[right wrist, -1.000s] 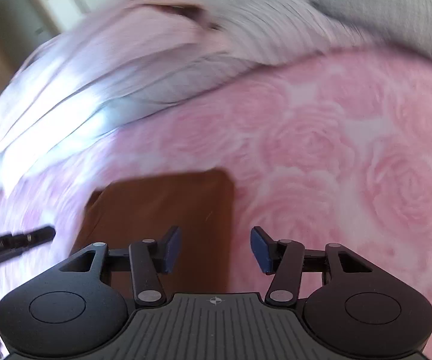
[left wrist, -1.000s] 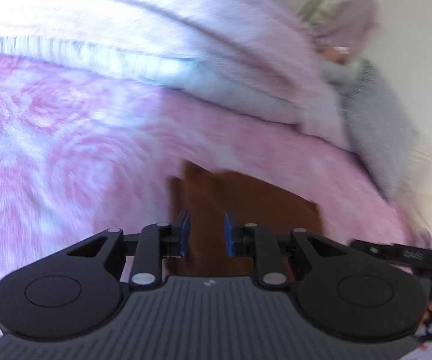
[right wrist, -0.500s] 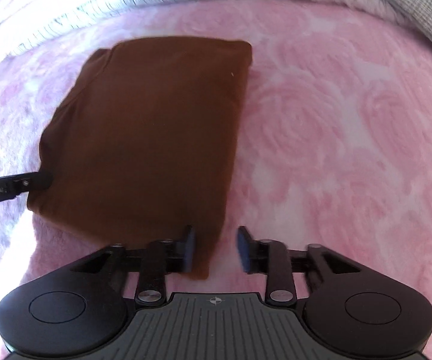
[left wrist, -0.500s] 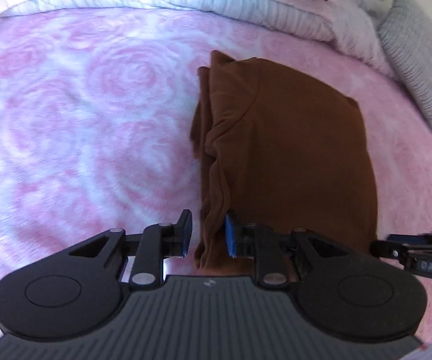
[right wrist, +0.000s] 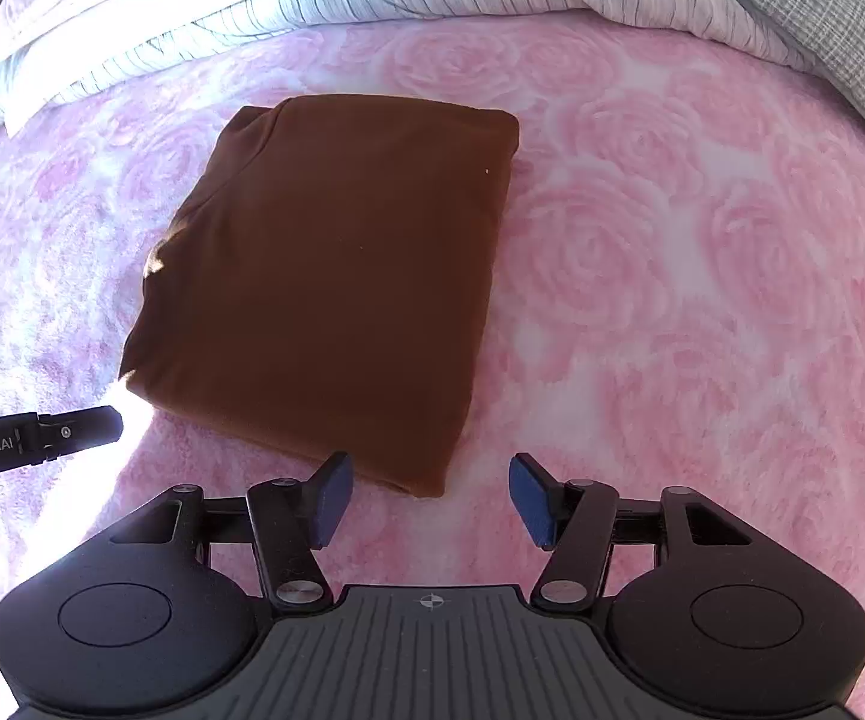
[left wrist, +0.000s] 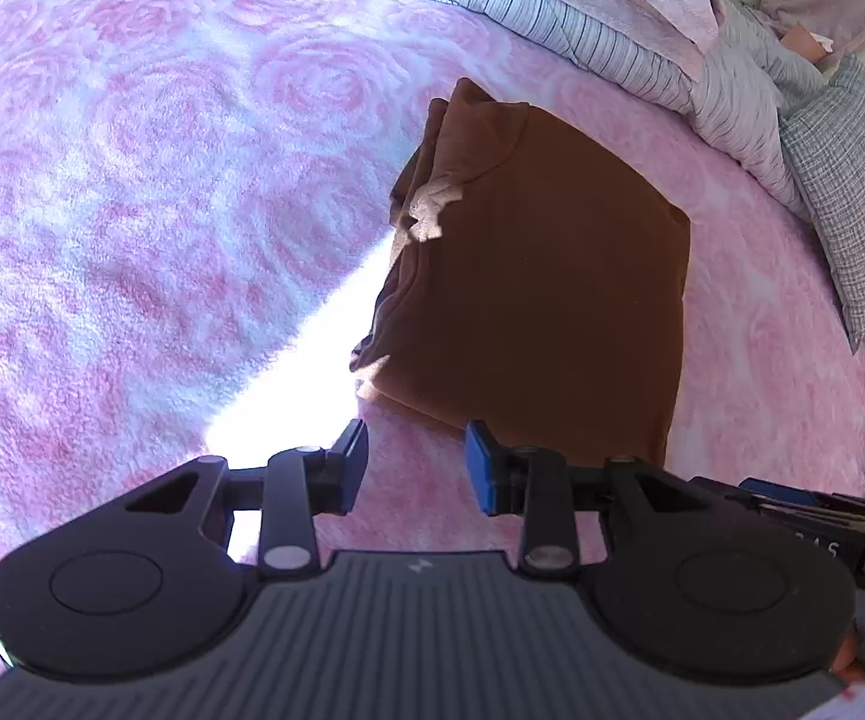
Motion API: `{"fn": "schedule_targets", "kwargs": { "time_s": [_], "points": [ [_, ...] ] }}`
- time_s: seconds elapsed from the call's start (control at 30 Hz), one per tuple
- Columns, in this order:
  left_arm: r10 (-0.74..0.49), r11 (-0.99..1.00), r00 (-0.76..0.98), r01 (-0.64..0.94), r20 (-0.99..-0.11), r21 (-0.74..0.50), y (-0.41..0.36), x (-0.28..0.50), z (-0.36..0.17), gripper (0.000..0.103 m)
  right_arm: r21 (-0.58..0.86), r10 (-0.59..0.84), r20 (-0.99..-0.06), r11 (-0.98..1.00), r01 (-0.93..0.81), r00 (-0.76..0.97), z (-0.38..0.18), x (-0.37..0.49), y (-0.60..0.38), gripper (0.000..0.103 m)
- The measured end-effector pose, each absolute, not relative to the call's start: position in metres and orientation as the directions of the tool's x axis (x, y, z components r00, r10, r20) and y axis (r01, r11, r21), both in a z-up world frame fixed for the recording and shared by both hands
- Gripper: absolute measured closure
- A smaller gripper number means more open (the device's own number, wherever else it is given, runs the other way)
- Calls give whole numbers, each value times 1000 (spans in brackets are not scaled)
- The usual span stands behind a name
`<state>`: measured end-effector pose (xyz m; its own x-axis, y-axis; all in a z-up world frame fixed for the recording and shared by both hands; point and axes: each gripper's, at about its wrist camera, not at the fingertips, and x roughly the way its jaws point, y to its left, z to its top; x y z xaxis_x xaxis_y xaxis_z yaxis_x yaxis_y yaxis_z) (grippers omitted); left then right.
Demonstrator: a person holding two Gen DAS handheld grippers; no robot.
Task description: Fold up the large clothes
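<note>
A brown garment [left wrist: 540, 294] [right wrist: 342, 276] lies folded into a flat rectangle on the pink rose-patterned blanket [left wrist: 132, 180] [right wrist: 702, 300]. Its loose layered edges bunch along the left side in the left wrist view. My left gripper [left wrist: 415, 467] stands open just short of the garment's near edge, nothing between its blue pads. My right gripper [right wrist: 429, 501] is open too, wide, hovering at the garment's near right corner without touching it. The tip of the left tool [right wrist: 60, 435] shows at the left in the right wrist view.
Striped bedding [left wrist: 582, 18] [right wrist: 312, 6] is heaped along the far side of the bed. A grey checked pillow [left wrist: 846, 198] [right wrist: 840, 12] lies at the far right. A bright strip of sunlight [left wrist: 306, 372] crosses the blanket left of the garment.
Both grippers pulled back from the garment's near edge and opened wider. The left one, which had its pads at the garment's folded edge half a second ago, now holds nothing.
</note>
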<state>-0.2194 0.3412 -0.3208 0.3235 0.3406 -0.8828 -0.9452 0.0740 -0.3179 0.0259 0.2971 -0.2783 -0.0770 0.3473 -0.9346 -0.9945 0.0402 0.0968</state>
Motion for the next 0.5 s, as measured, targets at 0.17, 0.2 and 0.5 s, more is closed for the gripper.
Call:
{"fn": "schedule_targets", "kwargs": {
  "time_s": [0.17,0.2,0.5],
  "points": [
    [331,-57,449,-869,-830,-492,340,-235,-339,70,309,390,-892,161,-937,-227,-296,58,285,48],
    [330,-109,474,-840,-817,-531,340,-239,-347,68,376,405,-874,210,-903,-270,-303,68,281,48],
    [393,-348,559,-644,-730,-681,342,-247,-410,68,681,559,-715,420,-600,-420,-369,115,271,49]
  ]
}}
